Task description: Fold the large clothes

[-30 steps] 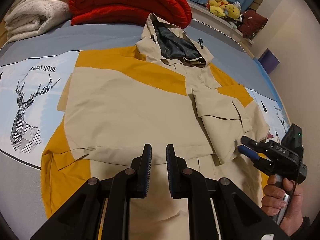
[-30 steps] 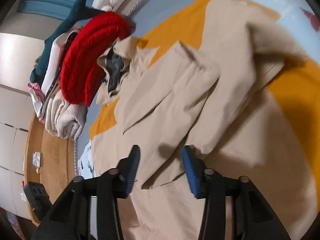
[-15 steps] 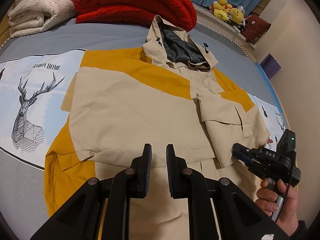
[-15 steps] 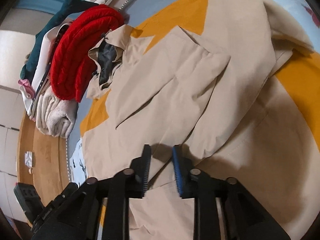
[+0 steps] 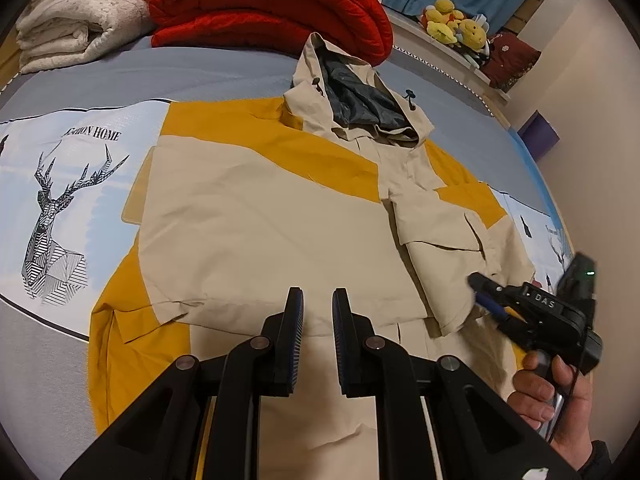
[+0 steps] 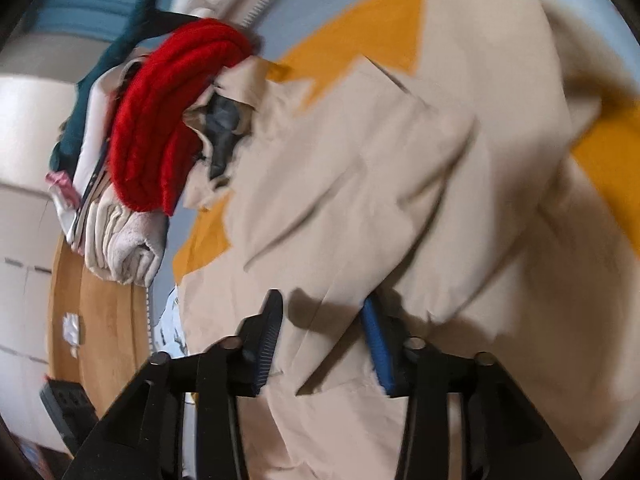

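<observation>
A beige and yellow hooded jacket (image 5: 260, 232) lies flat, front up, on the bed, its hood (image 5: 360, 108) at the far end. Its right sleeve (image 5: 440, 264) is folded across the chest. My left gripper (image 5: 317, 320) hovers over the jacket's lower middle, its jaws a narrow gap apart with nothing between them. My right gripper (image 5: 486, 294), held by a hand (image 5: 556, 392), sits at that sleeve's cuff. In the blurred right wrist view the jacket (image 6: 400, 184) fills the frame, and the right gripper (image 6: 322, 328) is closing with the cuff edge between its fingers, the left pad still apart from the cloth.
A folded red blanket (image 5: 260, 0) and a white blanket (image 5: 80, 12) are stacked behind the hood. The sheet carries a deer print (image 5: 56, 208) at the left. Plush toys (image 5: 456, 28) sit on a ledge at the back right, and a purple box (image 5: 538, 140) stands by the wall.
The right gripper has pushed in at the folded sleeve, so the cuff edge now lies between its fingers. The left gripper has held still.
</observation>
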Available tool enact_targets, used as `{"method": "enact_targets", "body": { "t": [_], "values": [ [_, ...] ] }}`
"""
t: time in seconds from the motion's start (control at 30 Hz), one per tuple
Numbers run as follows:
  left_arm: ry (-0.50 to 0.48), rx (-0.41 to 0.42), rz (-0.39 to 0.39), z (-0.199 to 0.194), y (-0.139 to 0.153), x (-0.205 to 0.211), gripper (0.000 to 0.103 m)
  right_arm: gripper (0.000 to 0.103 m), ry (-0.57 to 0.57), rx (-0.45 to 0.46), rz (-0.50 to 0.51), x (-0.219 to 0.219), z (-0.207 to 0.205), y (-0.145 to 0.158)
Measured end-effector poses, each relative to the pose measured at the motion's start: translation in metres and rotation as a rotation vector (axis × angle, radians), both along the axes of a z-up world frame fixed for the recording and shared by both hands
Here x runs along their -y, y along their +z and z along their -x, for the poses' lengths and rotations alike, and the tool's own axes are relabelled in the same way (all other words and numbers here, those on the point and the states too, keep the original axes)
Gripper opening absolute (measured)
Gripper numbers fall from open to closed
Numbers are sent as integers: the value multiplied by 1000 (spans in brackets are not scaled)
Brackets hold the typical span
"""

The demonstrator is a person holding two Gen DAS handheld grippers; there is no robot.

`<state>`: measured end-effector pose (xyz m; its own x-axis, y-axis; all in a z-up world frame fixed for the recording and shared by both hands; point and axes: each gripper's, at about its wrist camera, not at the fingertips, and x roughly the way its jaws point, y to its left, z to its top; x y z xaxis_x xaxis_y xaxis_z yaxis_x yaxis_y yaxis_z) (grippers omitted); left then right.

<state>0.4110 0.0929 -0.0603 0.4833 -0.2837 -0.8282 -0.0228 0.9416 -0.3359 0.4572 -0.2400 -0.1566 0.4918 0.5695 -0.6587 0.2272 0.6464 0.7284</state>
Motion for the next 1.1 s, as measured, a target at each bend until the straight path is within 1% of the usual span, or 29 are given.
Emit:
{"method": "enact_targets", "body": {
  "t": [0.03,0.07,0.1,0.17,0.23,0.3,0.33,0.43,0.5,0.53,0.57,0.6,0.63,0.67,0.73,0.77,0.8,0.87,0.93,0.97,1.03,1.1],
  "values": [
    [3,1,3,0,0,-1,13,19,16,55,44,-5,0,13],
    [5,3,10,0,1,-1,13,18,39,126,96,-11,1,28],
    [5,5,18,0,1,-2,13,14,65,188,142,-18,3,42],
    [4,11,42,1,3,-4,13,14,172,382,290,-46,13,81],
    [-1,14,66,0,3,-3,13,14,293,536,365,-74,27,107],
    [-13,12,85,0,3,-2,13,14,398,607,363,-97,37,117],
    [-19,9,91,0,2,-1,13,14,442,616,367,-108,39,116],
    [-26,-3,81,-1,0,1,13,14,546,555,339,-129,39,103],
    [-24,-8,71,-2,-2,1,13,15,564,534,358,-135,41,98],
    [-21,-10,69,-3,-2,1,13,15,557,531,366,-133,42,99],
    [-18,-12,68,-3,-3,0,13,15,522,534,370,-127,41,104],
    [-17,-13,67,-3,-3,0,13,15,484,543,369,-119,42,109],
    [-16,-13,67,-3,-3,0,13,18,417,555,366,-106,40,116],
    [-16,-13,65,-3,-3,-1,13,22,353,558,370,-92,36,121],
    [-15,-12,64,-3,-4,-1,13,53,234,523,396,-66,29,124],
    [-14,-13,65,-3,-4,-1,13,57,170,485,399,-51,24,121],
    [-15,-15,65,-3,-4,-1,13,58,129,443,393,-39,20,116],
    [-15,-15,64,-3,-4,-2,13,58,58,311,363,-12,11,95],
    [-17,-11,60,-3,-5,-2,13,58,14,173,363,6,3,70],
    [-17,-11,60,-3,-5,-2,13,58,-11,110,342,16,1,57],
    [-15,-11,58,-3,-5,-2,14,58,-36,15,258,29,-1,34],
    [-14,-13,57,-4,-6,-2,14,58,-31,-41,175,35,-4,17]
  ]
}}
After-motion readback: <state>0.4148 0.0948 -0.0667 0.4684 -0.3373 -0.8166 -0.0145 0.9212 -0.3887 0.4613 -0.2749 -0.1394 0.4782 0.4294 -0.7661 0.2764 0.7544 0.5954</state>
